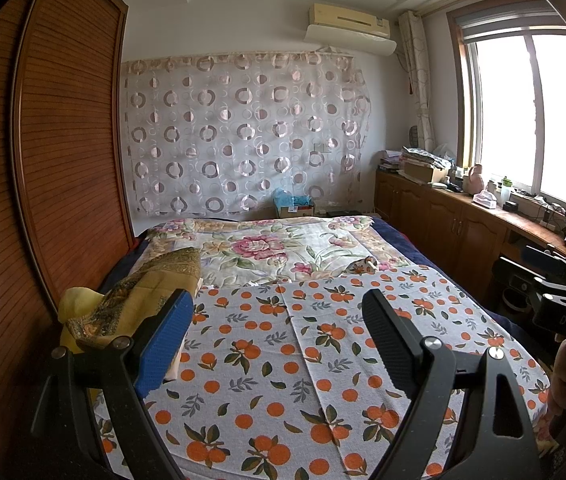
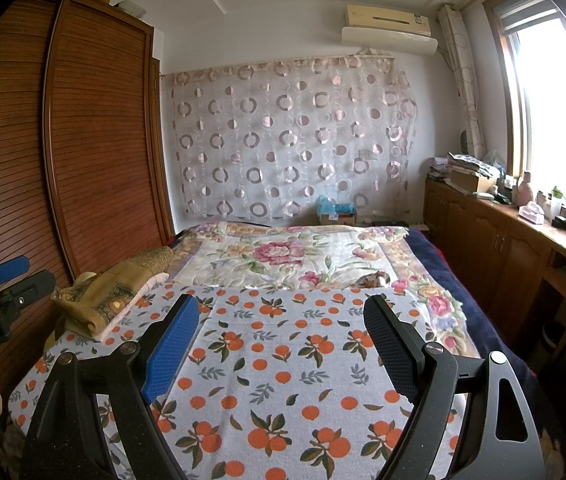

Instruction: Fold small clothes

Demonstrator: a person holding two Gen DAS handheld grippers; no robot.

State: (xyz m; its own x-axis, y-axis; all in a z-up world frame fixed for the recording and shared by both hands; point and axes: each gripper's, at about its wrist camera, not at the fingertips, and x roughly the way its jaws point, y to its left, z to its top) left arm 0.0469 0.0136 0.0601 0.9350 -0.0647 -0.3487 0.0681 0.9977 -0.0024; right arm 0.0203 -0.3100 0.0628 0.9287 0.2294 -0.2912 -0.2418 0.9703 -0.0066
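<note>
Slatted wooden wardrobe (image 1: 63, 140) along left wall. Circle-patterned sheer curtain (image 1: 243, 132) hangs on far wall, air conditioner (image 1: 349, 26) above. Bright window (image 1: 535, 116) at right, daylight streaming in; low wooden cabinets (image 1: 443, 216) beneath, top cluttered.

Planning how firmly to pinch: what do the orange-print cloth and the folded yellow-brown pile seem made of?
Orange-print cloth: looks like matte woven cotton, with a visible coarse, nubbly weave. Folded yellow-brown pile: seemingly thinner printed fabric with a slight sheen and soft drape; fibre unclear.
</note>
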